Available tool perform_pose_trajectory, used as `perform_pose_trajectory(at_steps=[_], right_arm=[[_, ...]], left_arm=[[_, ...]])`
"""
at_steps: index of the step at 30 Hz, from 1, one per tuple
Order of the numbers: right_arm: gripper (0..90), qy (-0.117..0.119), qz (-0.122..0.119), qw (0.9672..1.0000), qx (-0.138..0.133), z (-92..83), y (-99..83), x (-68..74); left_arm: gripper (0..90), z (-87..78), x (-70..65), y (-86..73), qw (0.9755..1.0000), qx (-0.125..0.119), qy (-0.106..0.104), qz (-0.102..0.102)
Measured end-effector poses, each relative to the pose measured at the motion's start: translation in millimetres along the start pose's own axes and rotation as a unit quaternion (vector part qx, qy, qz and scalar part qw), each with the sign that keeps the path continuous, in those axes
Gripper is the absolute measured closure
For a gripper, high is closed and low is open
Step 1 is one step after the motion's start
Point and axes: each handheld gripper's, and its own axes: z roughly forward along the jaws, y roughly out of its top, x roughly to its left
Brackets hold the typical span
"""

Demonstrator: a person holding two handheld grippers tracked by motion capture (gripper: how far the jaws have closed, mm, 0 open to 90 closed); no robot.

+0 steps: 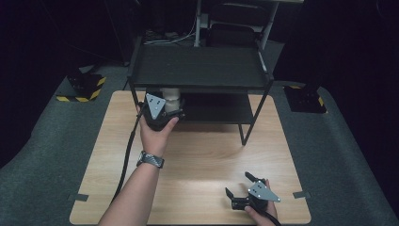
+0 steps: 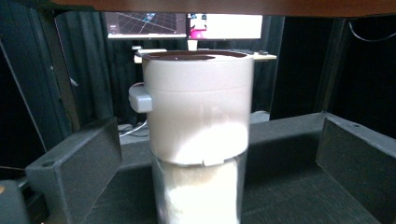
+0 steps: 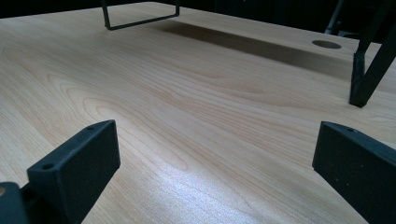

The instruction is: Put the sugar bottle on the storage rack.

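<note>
My left claw (image 2: 198, 154) stands wide apart around the beige canister (image 2: 198, 107) on the black rack's lower shelf (image 2: 289, 135), pads clear of its sides, while my right claw (image 3: 215, 163) hangs spread and empty over the wooden table (image 3: 187, 93).

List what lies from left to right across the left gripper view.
Left jaw of the tongs → small tab on the canister's side → beige canister → right jaw of the tongs.
</note>
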Motion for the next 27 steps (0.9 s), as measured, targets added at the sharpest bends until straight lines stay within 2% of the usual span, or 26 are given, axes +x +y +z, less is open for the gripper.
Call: perform_pose_trajectory(at_steps=[18, 20, 21, 27], right_arm=[[0.6, -0.002, -0.005, 1.0000, 0.003, 0.8, 0.9, 1.3], [0.6, -0.002, -0.005, 1.0000, 0.003, 0.9, 1.0, 1.6], [0.6, -0.002, -0.005, 1.0000, 0.003, 0.9, 1.0, 1.6], [0.6, -0.003, -0.006, 1.0000, 0.004, 1.1, 1.4, 2.0]], left_arm=[[0.4, -49.9, 8.8, -36.9, 0.9994, -0.028, -0.022, 0.001], [0.4, -60.1, 9.9, -40.7, 0.9991, -0.036, -0.020, 0.008], [0.4, -60.1, 9.9, -40.7, 0.9991, -0.036, -0.020, 0.008], [0.4, -82.0, 18.1, -52.2, 0.9987, -0.043, -0.026, 0.007]])
